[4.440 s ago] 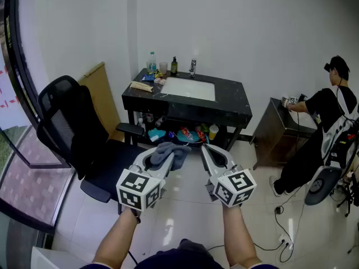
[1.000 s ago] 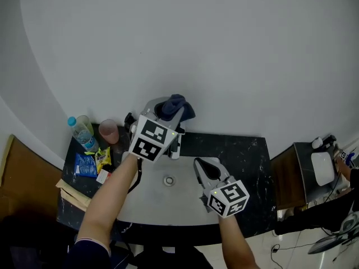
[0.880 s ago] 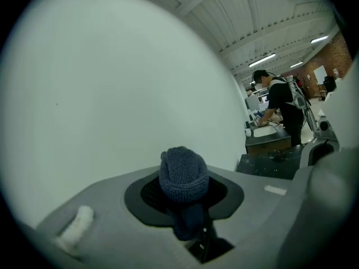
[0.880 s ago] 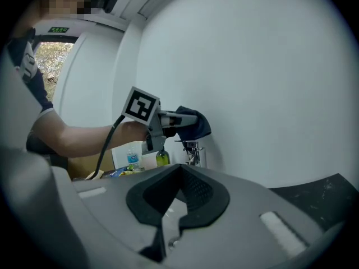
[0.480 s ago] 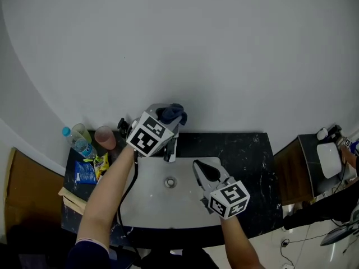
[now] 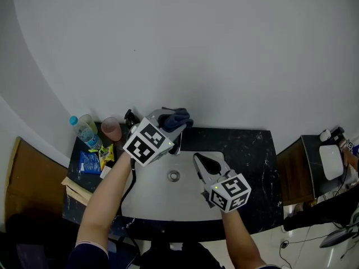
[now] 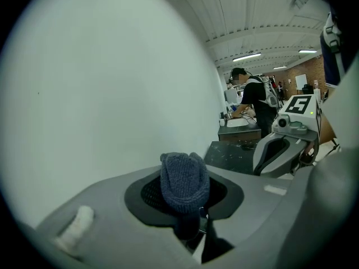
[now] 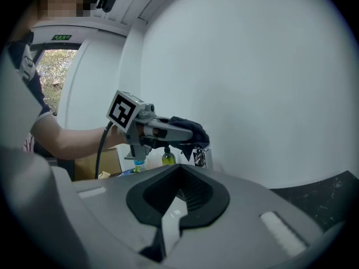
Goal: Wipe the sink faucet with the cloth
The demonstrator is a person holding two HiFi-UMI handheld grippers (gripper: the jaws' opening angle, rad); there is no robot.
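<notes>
My left gripper (image 6: 171, 123) is shut on a dark blue cloth (image 6: 176, 118), which bulges out between its jaws (image 7: 184, 181). It hangs over the back rim of the white sink (image 6: 151, 198), right above the chrome faucet (image 8: 201, 156), which the head view shows only as a sliver (image 6: 176, 145) under the gripper. Whether the cloth (image 8: 190, 130) touches the faucet I cannot tell. My right gripper (image 6: 203, 165) is shut and empty, held over the sink's right side, a little in front of the faucet.
The sink sits in a black marble counter (image 6: 247, 156) against a white wall. At the counter's left stand a water bottle (image 6: 85, 133), a pink cup (image 6: 111, 129) and a blue packet (image 6: 89, 162). The drain (image 6: 174, 176) lies mid-basin. A small side table (image 6: 331, 161) is at far right.
My left gripper with the cloth has sunk and tipped downward toward the faucet over the last second. The right gripper has stayed in place.
</notes>
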